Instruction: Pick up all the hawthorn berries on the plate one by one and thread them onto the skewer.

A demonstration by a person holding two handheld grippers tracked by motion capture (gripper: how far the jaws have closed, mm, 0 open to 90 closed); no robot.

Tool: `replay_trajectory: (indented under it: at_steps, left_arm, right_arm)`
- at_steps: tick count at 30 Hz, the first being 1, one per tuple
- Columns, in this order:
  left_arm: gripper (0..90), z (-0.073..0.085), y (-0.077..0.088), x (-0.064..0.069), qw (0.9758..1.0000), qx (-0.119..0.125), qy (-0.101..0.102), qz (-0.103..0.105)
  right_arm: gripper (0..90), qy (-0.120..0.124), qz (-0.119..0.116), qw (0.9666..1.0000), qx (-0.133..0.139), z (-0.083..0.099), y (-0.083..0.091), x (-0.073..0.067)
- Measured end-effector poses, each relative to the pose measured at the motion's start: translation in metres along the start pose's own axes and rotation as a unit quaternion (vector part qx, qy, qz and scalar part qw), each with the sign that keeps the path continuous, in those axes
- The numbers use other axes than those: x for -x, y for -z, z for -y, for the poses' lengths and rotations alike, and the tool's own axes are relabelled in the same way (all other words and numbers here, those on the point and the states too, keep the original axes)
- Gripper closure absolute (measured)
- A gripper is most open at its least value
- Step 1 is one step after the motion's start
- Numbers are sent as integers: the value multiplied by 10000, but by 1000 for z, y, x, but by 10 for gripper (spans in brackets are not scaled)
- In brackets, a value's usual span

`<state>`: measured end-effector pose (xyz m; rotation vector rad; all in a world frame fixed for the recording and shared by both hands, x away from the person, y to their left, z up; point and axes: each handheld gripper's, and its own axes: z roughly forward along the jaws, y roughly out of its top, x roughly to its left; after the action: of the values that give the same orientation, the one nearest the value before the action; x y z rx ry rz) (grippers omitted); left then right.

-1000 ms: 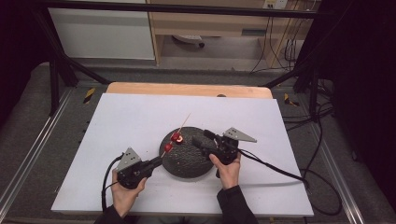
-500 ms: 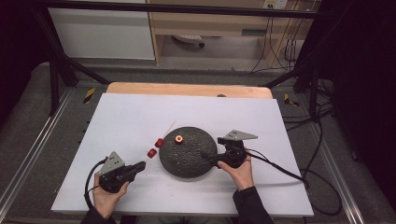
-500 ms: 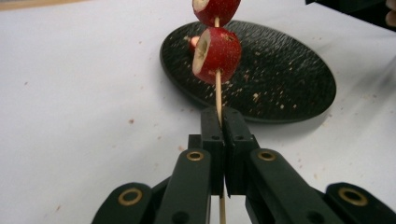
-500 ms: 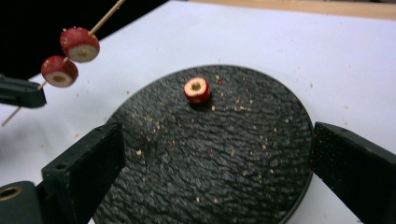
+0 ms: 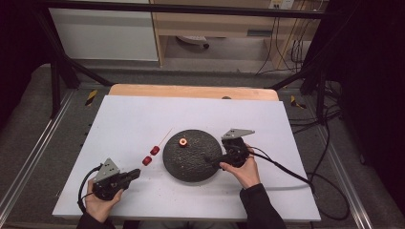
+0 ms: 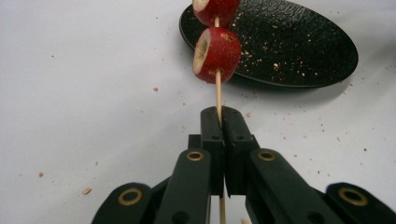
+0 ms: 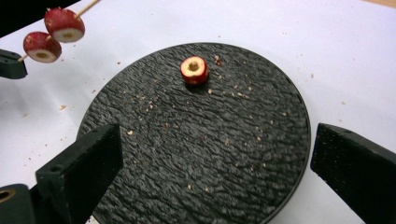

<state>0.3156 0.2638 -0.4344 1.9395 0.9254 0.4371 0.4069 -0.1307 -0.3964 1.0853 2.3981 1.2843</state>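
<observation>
My left gripper [image 5: 137, 172] sits at the table's front left, shut on the blunt end of a thin wooden skewer [image 6: 218, 95]. Two red fruit pieces [image 5: 151, 156] are threaded on the skewer, which points towards the far right, just left of the black round plate [image 5: 191, 164]. A third red piece [image 5: 182, 142], cored, lies on the plate's far part. My right gripper [image 5: 210, 161] rests at the plate's right edge with its jaws over the plate. They have just been opening, and in the right gripper view they [image 7: 218, 140] stand wide apart with nothing held.
Crumbs are scattered on the plate [image 7: 201, 140] and on the white table cover [image 5: 119, 124]. A wooden strip [image 5: 191, 91] runs along the table's far edge. Metal frame rails and cables lie around the table. The right gripper's cable [image 5: 286, 169] trails off to the right.
The left gripper has pulled back from the plate to the front left, carrying the skewer with its two pieces. The right gripper has withdrawn to the plate's right edge and its jaws have opened.
</observation>
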Motion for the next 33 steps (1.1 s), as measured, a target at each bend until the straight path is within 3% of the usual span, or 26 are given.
replay_trajectory:
  at_steps: [8, 20, 33]
  left_arm:
    - [881, 6, 4, -7, 9999, -35, 165, 28]
    - [881, 8, 4, -9, 9999, -76, 146, 37]
    - [881, 8, 5, -10, 9999, -64, 140, 17]
  right_arm:
    - [45, 137, 6, 9996, -264, -23, -12, -7]
    - [58, 174, 1, 9973, -717, -55, -43, -12]
    - [171, 316, 77, 9922, -1206, -86, -85, -23]
